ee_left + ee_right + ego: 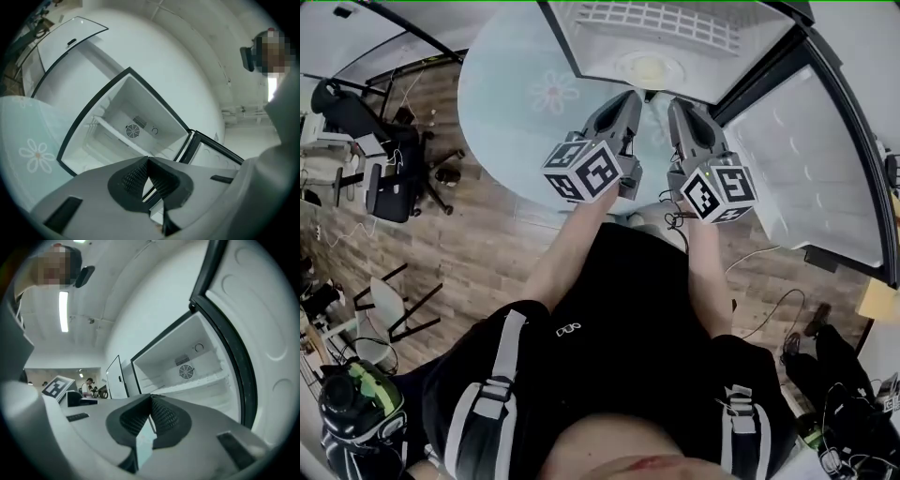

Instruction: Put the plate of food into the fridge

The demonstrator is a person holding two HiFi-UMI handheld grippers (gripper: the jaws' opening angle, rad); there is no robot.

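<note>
Now the left hand-held gripper (630, 97) and right hand-held gripper (680, 103), both closed empty, face one open fridge (722, 56).

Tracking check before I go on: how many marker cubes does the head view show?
2. One marker cube sits on the left gripper, left of centre; the other on the right gripper, right of centre. None seems hidden.

fridge (591, 47) cut off by top edge in head view. plate (647, 67) inside is washed out, what's on it too blurry to tell. people (89, 383) far back in right gripper view too small to make out.
</note>
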